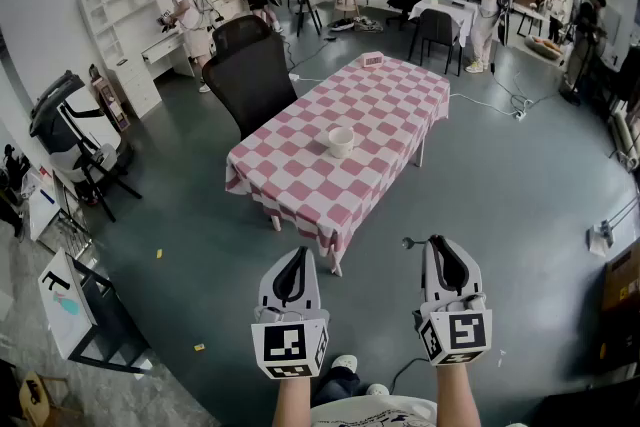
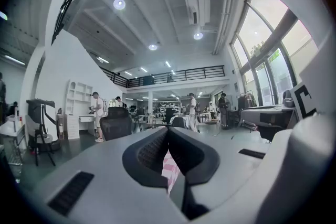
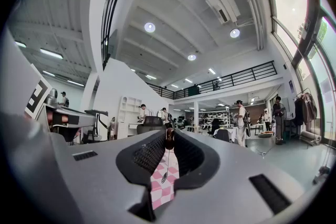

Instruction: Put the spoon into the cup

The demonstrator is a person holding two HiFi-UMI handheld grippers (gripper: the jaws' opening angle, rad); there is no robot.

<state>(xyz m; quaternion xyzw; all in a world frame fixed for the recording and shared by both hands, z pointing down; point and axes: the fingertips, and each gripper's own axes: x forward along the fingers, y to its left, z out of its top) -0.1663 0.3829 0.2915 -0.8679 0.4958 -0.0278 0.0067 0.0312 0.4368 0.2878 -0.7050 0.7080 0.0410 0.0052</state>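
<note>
A white cup (image 1: 341,141) stands near the middle of a table with a pink-and-white checked cloth (image 1: 380,90), well ahead of both grippers. My right gripper (image 1: 433,239) is shut on a thin metal spoon (image 1: 412,242), which sticks out to the left from the jaw tips. In the right gripper view the spoon (image 3: 168,140) sits pinched at the tips of the right gripper (image 3: 169,131), with checked cloth behind it. My left gripper (image 1: 298,253) is beside it, shut and holding nothing. Its jaws meet in the left gripper view (image 2: 168,129).
Two black office chairs (image 1: 250,75) stand at the table's left side. A low cart (image 1: 75,305) and equipment (image 1: 65,130) line the left wall. Cables (image 1: 500,100) run over the floor to the right. Several people stand at the far desks.
</note>
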